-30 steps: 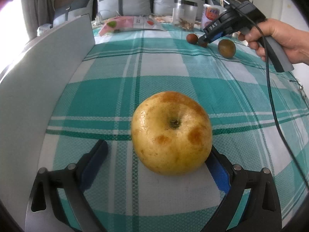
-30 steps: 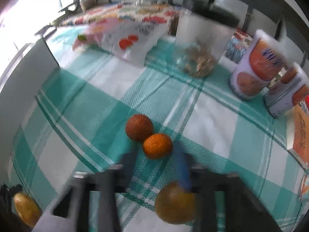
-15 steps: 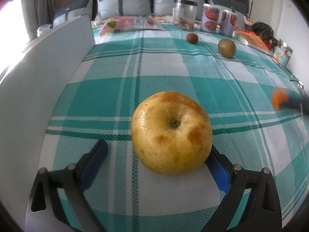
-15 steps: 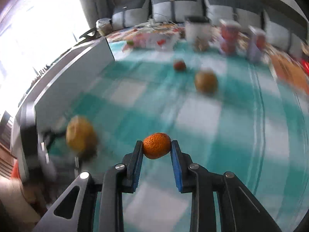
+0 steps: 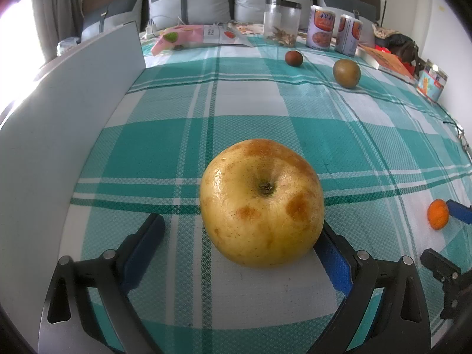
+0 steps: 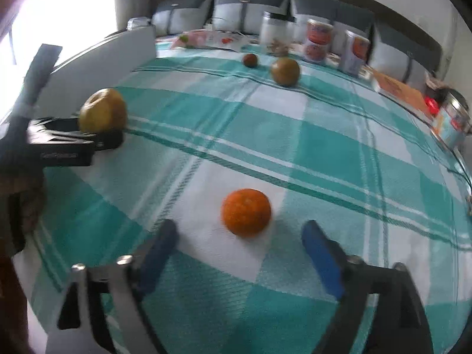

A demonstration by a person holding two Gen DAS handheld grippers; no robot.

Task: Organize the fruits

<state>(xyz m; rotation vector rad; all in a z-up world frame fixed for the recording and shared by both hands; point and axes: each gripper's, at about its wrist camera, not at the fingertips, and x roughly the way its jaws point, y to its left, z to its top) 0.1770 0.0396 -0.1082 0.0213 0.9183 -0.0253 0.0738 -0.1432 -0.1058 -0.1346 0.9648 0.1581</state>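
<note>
A big yellow apple (image 5: 262, 203) with brown patches rests on the teal checked cloth (image 5: 236, 97) between the wide-apart fingers of my left gripper (image 5: 239, 227), which is open. To its right lies a small orange (image 5: 438, 214). In the right wrist view that orange (image 6: 246, 212) sits on the cloth between the jaws of my right gripper (image 6: 239, 230), which are opening; neither pad touches it. Far back lie a small brown fruit (image 5: 293, 58) and a green-brown round fruit (image 5: 346, 73).
A white board (image 5: 73, 103) walls off the left side. At the back stand a clear jar (image 5: 281, 22), two cans (image 5: 321, 28) and a snack packet (image 5: 200, 34). A book (image 5: 386, 60) and a small tin (image 5: 432, 84) lie along the right edge.
My right gripper carried the orange from beside the far fruits to the near right of the cloth, then opened and let it go. The left gripper and apple kept still.
</note>
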